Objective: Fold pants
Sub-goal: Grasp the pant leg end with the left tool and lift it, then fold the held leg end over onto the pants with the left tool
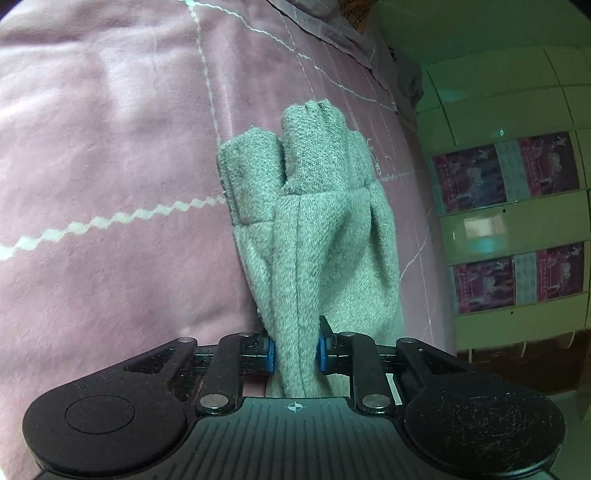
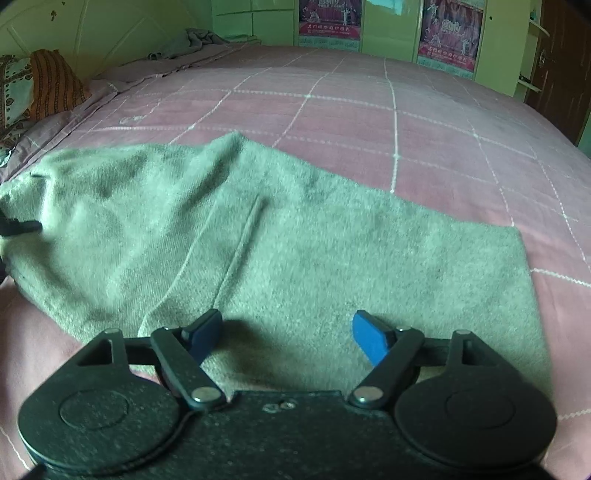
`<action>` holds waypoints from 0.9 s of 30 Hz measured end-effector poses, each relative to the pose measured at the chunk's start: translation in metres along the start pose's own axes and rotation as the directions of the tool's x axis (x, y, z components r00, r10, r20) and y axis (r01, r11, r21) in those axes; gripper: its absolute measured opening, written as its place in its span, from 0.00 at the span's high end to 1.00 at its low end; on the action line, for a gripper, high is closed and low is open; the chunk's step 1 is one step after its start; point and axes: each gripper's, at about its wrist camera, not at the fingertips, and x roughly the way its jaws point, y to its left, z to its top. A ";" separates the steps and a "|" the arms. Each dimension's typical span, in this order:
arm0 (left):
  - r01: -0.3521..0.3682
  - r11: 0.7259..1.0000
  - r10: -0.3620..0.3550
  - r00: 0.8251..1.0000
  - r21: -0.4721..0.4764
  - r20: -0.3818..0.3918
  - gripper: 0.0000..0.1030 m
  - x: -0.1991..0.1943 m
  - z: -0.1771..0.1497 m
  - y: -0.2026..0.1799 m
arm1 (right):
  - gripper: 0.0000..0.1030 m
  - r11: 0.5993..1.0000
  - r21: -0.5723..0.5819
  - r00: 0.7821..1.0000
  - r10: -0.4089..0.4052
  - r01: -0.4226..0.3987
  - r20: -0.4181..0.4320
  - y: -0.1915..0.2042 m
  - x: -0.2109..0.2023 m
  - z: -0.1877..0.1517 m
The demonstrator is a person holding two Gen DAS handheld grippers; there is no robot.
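Grey-green fleece pants [image 2: 295,251] lie spread on a pink quilted bedspread [image 2: 406,122]. In the left wrist view a bunched fold of the pants [image 1: 310,221] stretches away from my left gripper [image 1: 296,352], whose blue pads pinch the cloth from both sides. In the right wrist view my right gripper [image 2: 288,336] hovers just over the pants' near edge, its blue fingers [image 2: 369,341] wide apart with only flat cloth under them. The left gripper's black finger [image 2: 20,226] pokes in at the far left edge, at the lifted end of the pants.
Patterned pillows [image 2: 33,88] and a crumpled grey blanket [image 2: 195,42] sit at the head of the bed on the left. Pale green cabinets with magenta posters [image 2: 450,33] line the far wall. A dark door [image 2: 554,62] stands at the right.
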 end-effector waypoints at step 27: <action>0.270 0.120 0.137 0.949 0.955 -0.285 0.84 0.044 -0.293 -0.253 | 0.30 0.988 0.152 1.000 -0.012 0.012 -0.003 -0.065 -0.024 -0.005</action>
